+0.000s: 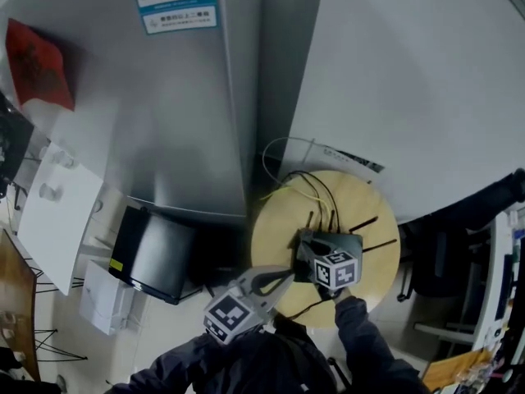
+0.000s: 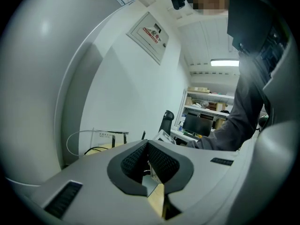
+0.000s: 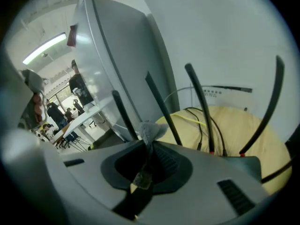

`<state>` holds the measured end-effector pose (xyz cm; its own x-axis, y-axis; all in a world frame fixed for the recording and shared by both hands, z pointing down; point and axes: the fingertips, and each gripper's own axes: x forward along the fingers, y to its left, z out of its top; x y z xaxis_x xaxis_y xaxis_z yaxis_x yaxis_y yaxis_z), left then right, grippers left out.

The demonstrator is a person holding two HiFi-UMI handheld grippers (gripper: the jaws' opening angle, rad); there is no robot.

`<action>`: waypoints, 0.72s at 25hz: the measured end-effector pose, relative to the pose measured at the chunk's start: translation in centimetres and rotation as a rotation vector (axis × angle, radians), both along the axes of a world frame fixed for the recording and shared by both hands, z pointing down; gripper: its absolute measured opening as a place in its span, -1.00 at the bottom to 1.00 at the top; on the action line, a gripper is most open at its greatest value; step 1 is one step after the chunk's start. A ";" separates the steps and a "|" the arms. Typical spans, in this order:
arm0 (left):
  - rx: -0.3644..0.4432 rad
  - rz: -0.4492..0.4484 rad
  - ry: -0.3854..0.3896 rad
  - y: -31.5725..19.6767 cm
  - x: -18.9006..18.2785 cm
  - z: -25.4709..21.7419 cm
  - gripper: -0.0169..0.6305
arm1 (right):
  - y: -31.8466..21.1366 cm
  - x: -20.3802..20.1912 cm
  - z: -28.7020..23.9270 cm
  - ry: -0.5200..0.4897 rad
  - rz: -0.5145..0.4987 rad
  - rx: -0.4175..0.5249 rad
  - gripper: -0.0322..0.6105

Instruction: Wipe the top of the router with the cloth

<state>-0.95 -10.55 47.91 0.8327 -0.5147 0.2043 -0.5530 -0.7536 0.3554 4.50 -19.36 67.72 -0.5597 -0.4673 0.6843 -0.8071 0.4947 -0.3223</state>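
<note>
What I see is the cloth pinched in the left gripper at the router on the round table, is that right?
No. The cloth is pinched in the right gripper, not the left, as the right gripper view shows. The left gripper is shut on nothing. The rest holds: it is at the router on the round table.

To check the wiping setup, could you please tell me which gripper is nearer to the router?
Right. The right gripper is directly over the router, shut on the cloth; the left gripper is off its left side, over the table, jaws shut and empty.
</note>
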 end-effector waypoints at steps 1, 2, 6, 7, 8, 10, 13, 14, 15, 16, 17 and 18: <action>-0.004 -0.005 -0.005 -0.3 -0.1 0.1 -0.97 | -0.4 -0.3 1.3 0.019 -0.014 -0.029 -0.68; -0.005 -0.010 -0.009 -0.6 -0.2 0.1 -0.97 | -0.8 -0.7 2.5 0.034 -0.029 -0.055 -0.68; -0.004 -0.030 -0.020 -1.4 -0.4 0.0 -0.97 | -1.4 -1.0 5.4 0.114 -0.065 -0.128 -0.68; -0.004 -0.036 -0.020 -1.5 -0.4 -0.1 -0.97 | -1.4 -0.8 5.9 0.138 -0.070 -0.137 -0.68; -0.004 -0.040 -0.021 -1.6 -0.4 -0.2 -0.97 | -1.4 -0.4 6.3 0.154 -0.071 -0.142 -0.68; -0.004 -0.042 -0.020 -1.8 -0.2 -0.3 -0.97 | -1.5 0.7 6.5 0.164 -0.063 -0.144 -0.68; -0.002 -0.040 -0.020 -2.0 0.2 -0.3 -0.97 | -1.8 3.4 6.7 0.168 -0.034 -0.140 -0.68; -0.001 -0.039 -0.022 -1.9 0.4 -0.3 -0.97 | -1.9 4.5 6.8 0.170 -0.018 -0.140 -0.68; -0.002 -0.038 -0.024 -1.9 0.5 -0.2 -0.97 | -1.9 5.8 6.8 0.174 0.001 -0.142 -0.68; -0.003 -0.039 -0.024 -1.9 0.6 -0.2 -0.97 | -1.9 7.2 6.9 0.180 0.021 -0.145 -0.68; -0.005 -0.039 -0.025 -1.8 0.7 -0.2 -0.97 | -1.8 8.6 6.9 0.186 0.043 -0.147 -0.68; -0.007 -0.040 -0.026 -1.8 0.8 -0.2 -0.97 | -1.8 10.0 7.0 0.193 0.065 -0.149 -0.68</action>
<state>-0.14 -12.35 47.73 0.8059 -0.5460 0.2289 -0.5916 -0.7285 0.3455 14.51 -21.17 74.70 -0.3841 -0.3843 0.8395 -0.8894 0.3982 -0.2246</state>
